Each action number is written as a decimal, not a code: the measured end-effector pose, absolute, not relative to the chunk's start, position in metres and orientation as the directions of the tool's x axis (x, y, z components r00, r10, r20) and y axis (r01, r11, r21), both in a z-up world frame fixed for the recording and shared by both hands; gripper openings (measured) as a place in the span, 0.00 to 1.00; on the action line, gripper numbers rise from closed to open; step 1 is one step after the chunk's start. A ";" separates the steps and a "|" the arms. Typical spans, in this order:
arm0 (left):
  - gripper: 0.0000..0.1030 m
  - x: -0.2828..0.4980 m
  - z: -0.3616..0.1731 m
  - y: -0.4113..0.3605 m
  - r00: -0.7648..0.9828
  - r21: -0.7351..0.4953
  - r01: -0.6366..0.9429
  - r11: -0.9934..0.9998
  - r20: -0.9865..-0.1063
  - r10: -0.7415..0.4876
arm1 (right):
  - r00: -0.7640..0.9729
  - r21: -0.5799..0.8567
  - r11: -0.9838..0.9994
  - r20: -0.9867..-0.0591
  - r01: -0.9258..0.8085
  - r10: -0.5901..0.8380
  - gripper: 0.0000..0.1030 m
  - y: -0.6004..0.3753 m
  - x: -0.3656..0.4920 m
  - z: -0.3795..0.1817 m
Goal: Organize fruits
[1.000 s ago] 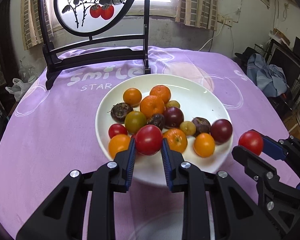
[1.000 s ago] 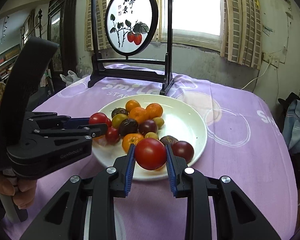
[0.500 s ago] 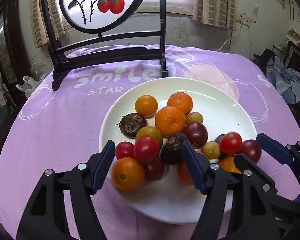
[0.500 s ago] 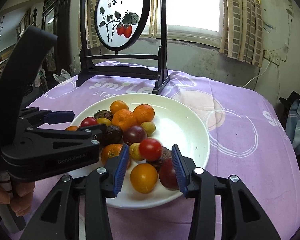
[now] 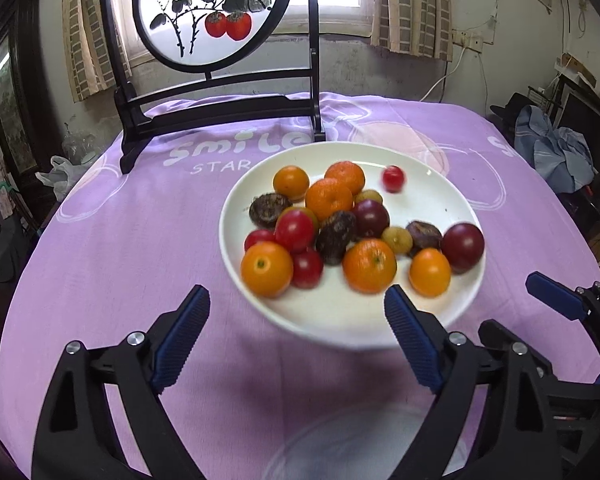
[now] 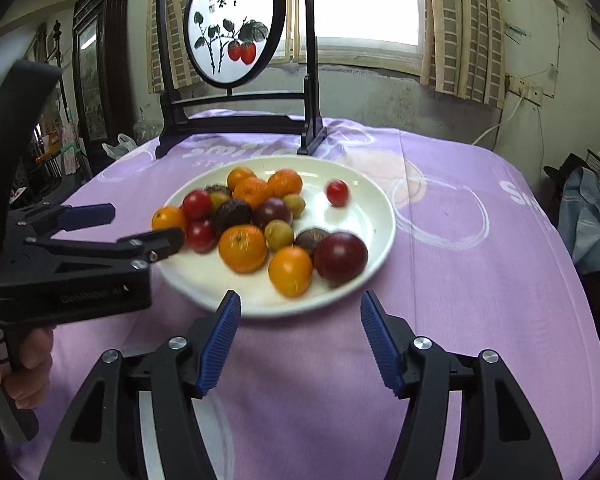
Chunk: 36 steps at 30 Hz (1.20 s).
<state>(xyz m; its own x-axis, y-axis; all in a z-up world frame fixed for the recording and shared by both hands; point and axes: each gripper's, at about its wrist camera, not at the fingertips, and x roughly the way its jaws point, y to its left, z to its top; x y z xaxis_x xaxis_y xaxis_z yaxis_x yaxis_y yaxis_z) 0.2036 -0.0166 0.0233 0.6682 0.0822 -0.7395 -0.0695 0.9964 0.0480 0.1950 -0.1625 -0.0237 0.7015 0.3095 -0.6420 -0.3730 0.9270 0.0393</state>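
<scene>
- Two grippers, both empty: left gripper (image 5: 296,334) and right gripper (image 6: 300,338) spread wide, at 6 o'clock of the white plate (image 5: 432,312).
- Fruit pile (image 5: 332,224) fills the plate's 9 o'clock half.
- One small red tomato (image 6: 337,192) sits alone, blurry, near 1 o'clock.

One round white ceramic plate (image 5: 456,312) — one lilac printed tablecloth (image 5: 112,248). Five round orange citrus fruits (image 5: 266,269); four small red tomatoes (image 5: 295,231). Two black two-finger grippers.
</scene>
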 end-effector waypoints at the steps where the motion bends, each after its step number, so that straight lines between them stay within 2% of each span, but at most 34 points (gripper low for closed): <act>1: 0.85 0.196 0.022 -0.015 0.666 0.043 -0.069 0.997 -0.742 0.078 | 0.694 0.042 0.928 -0.651 -0.370 0.306 0.70 -0.163 0.188 -0.027; 4: 0.87 0.176 0.018 -0.011 0.653 0.021 -0.062 0.998 -0.755 0.056 | 0.676 0.044 0.929 -0.673 -0.368 0.300 0.74 -0.165 0.171 -0.036; 8: 0.88 0.151 0.012 -0.006 0.640 0.009 -0.058 0.998 -0.767 0.044 | 0.659 0.011 0.931 -0.704 -0.365 0.266 0.75 -0.161 0.148 -0.048; 15: 0.91 0.122 0.003 0.004 0.624 0.019 -0.081 0.997 -0.779 0.066 | 0.677 0.002 0.938 -0.692 -0.345 0.250 0.79 -0.161 0.123 -0.051; 25: 0.91 0.117 -0.016 0.011 0.624 0.018 -0.095 0.995 -0.778 0.073 | 0.689 -0.031 0.932 -0.682 -0.362 0.245 0.80 -0.163 0.119 -0.057; 27: 0.92 0.118 -0.019 0.013 0.617 0.002 -0.094 0.996 -0.785 0.060 | 0.683 -0.036 0.937 -0.693 -0.349 0.228 0.85 -0.165 0.121 -0.058; 36: 0.93 0.121 -0.046 0.002 0.540 0.050 -0.074 0.996 -0.837 0.083 | 0.624 0.003 0.943 -0.750 -0.332 0.222 0.86 -0.167 0.124 -0.072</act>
